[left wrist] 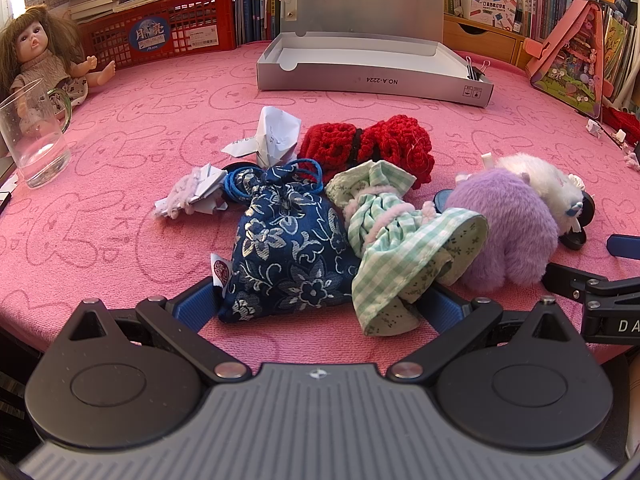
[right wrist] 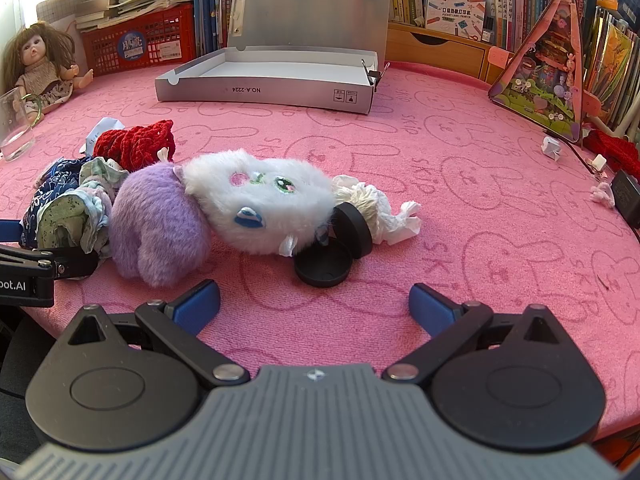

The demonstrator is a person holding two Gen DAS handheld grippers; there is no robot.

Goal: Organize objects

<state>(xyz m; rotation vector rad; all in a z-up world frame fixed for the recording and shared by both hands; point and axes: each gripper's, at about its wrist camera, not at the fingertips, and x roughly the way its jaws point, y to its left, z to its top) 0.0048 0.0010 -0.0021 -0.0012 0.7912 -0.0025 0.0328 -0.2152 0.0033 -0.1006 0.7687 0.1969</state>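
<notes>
My left gripper (left wrist: 316, 308) is open, its blue fingers (left wrist: 192, 308) spread on either side of a blue floral pouch (left wrist: 288, 248) and a green checked doll dress (left wrist: 400, 248) on the pink cloth. Behind these lie a red crochet piece (left wrist: 372, 148) and crumpled paper (left wrist: 276, 136). My right gripper (right wrist: 316, 300) is open over bare cloth, just short of a purple and white plush (right wrist: 248, 200). A black round case (right wrist: 324, 264) with its lid (right wrist: 356, 228) and a tissue (right wrist: 384, 212) lie beside the plush. The open grey box (right wrist: 272, 88) stands at the back.
A glass mug (left wrist: 32, 136) and a doll (left wrist: 40, 60) are at the far left, before a red crate (left wrist: 160, 32). A pink triangular toy house (right wrist: 548, 76), small scraps and a black adapter (right wrist: 628, 196) are at the right. Bookshelves line the back.
</notes>
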